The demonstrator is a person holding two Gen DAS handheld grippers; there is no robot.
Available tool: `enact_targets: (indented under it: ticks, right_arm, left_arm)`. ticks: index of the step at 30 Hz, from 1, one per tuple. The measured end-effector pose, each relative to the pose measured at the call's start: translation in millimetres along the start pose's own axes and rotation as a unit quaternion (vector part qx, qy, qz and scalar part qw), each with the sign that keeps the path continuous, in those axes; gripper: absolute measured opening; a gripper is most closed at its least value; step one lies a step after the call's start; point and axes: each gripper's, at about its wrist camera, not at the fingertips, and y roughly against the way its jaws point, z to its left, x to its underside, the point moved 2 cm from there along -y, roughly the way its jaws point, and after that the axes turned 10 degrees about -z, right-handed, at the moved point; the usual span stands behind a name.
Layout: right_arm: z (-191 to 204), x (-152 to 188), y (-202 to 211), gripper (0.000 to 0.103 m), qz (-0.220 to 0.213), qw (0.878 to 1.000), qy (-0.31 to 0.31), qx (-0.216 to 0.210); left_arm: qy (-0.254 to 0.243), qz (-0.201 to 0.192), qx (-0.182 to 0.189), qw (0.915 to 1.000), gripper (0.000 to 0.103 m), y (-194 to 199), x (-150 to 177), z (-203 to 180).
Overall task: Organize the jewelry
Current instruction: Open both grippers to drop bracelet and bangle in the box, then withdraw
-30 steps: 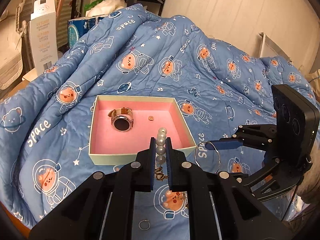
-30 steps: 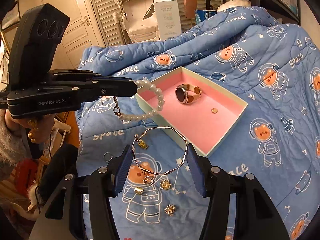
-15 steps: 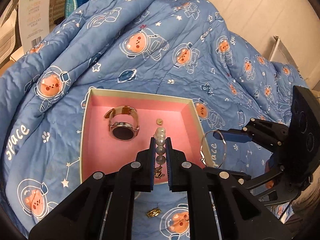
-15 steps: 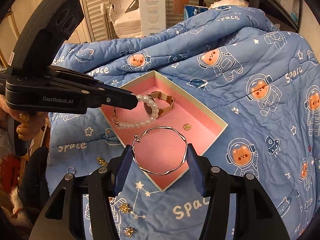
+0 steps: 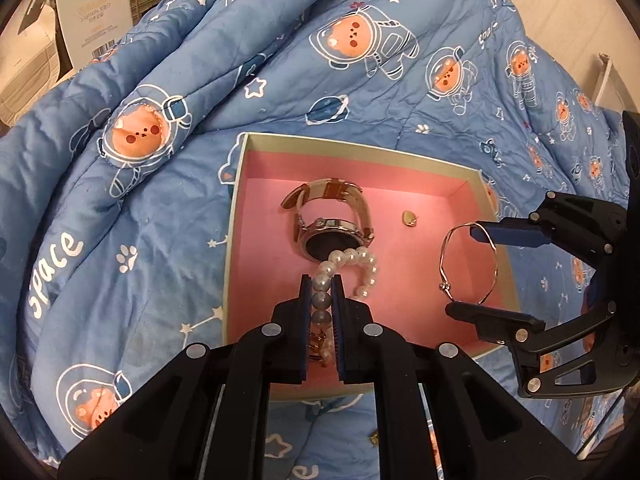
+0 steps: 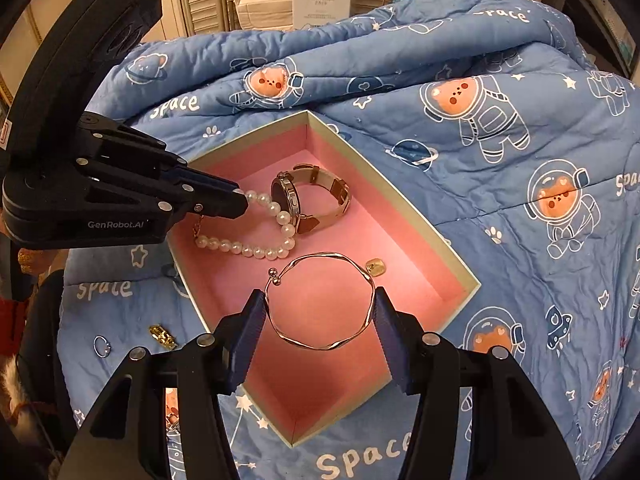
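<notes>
Your left tongs (image 5: 321, 292) are pinching the pearl bracelet (image 5: 352, 264) over the pink box (image 5: 240, 216) — its far loop already drapes on the box floor, touching the watch (image 5: 332, 232) at frame centre. Your right tongs (image 6: 320, 312) are clamped on the thin metal bangle (image 6: 322, 302), held just above the box floor in the lower middle of the right view; I can't tell if it touches down.

Done so far, judging by what lies there: the watch and a small gold stud (image 6: 375, 267) sit inside the box. In hand: pearls and bangle, both over the box, neither let go.

Left to do — a thin ring (image 6: 102, 346) and a gold clasp-like piece (image 6: 162, 335) lie on the blue space-print quilt (image 6: 500, 160), lower left of the right view, outside the box. Roughly halfway, I'd say. More small bits may sit below the tongs; too hidden to say.
</notes>
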Motion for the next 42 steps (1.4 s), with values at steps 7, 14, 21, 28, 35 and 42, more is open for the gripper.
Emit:
enact_targets:
  ticks: [7,14,21,28,35,42]
  right_arm:
    - [4,-3,-26,0.053,0.041,0.999,0.012,-0.013]
    - [7,-1,-41,0.053,0.068,0.997,0.018,-0.021]
    - [4,-2,-47,0.053,0.078,0.996,0.009,-0.030]
    - [5,-2,-51,0.054,0.084,0.996,0.007,-0.039]
    - [3,0,-41,0.065,0.064,0.997,0.005,-0.037]
    - [-1,3,13,0.067,-0.050,0.998,-0.033,-0.006]
  left_arm:
    - [-0.072,0.020,-0.035,0.9966,0.010,-18,3,-14]
    - [-0.068,0.014,-0.039,0.9968,0.010,-19,3,-12]
    - [-0.064,-0.010,-0.040,0.9971,0.048,-3,0,-10]
    - [-0.057,-0.076,-0.026,0.9951,0.066,34,-5,-15]
    - [0.001,-0.128,-0.020,0.9916,0.079,67,7,-6]
    - [0.022,-0.161,-0.039,0.9860,0.087,90,42,5]
